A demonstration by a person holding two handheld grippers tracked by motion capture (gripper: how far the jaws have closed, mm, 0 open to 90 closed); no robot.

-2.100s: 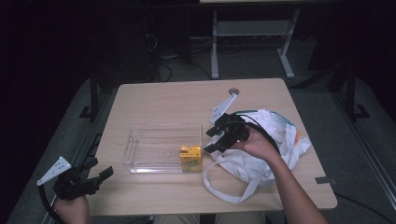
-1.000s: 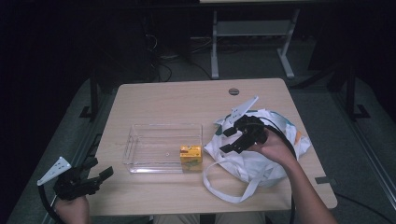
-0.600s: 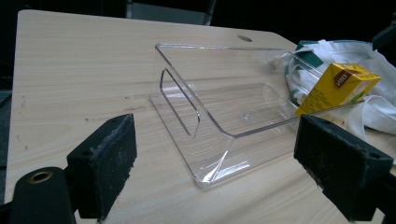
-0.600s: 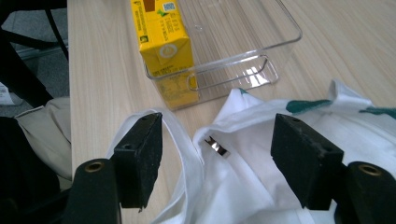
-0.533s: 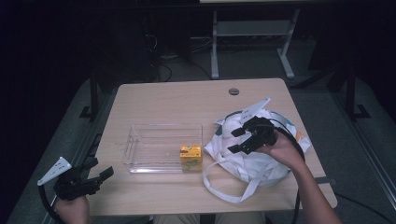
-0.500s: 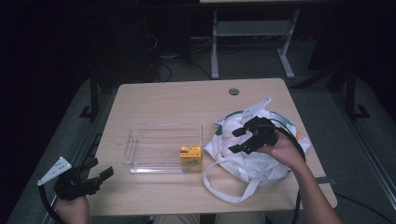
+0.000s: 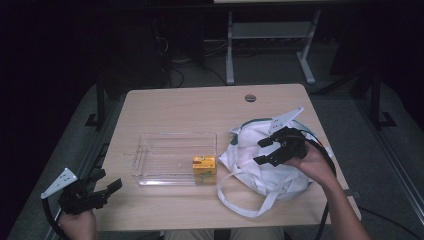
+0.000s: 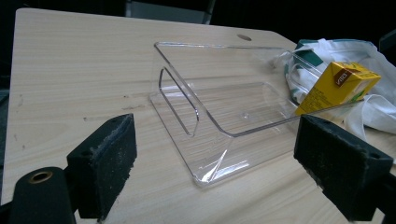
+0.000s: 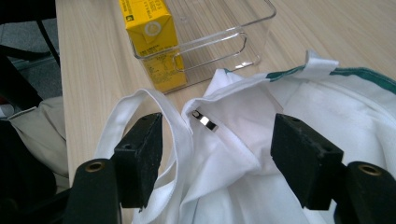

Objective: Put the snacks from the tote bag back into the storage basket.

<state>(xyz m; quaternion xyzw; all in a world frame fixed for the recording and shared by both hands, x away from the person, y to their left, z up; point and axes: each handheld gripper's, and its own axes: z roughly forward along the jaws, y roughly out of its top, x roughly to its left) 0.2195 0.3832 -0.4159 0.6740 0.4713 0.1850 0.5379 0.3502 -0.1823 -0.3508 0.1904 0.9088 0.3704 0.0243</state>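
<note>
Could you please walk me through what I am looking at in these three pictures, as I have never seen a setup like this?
A person sits at a wooden table with a hand-held two-jaw gripper in each hand. One picture looks down from above; the other two come from cameras riding on the grippers, looking along their black jaws. On the table lie a clear plastic bin, with a yellow juice carton standing in its corner, and a white cloth bag beside it. The left gripper rests near the table's edge, jaws open, holding nothing. The right gripper hovers over the bag, jaws open around the cloth without pinching it.
</note>
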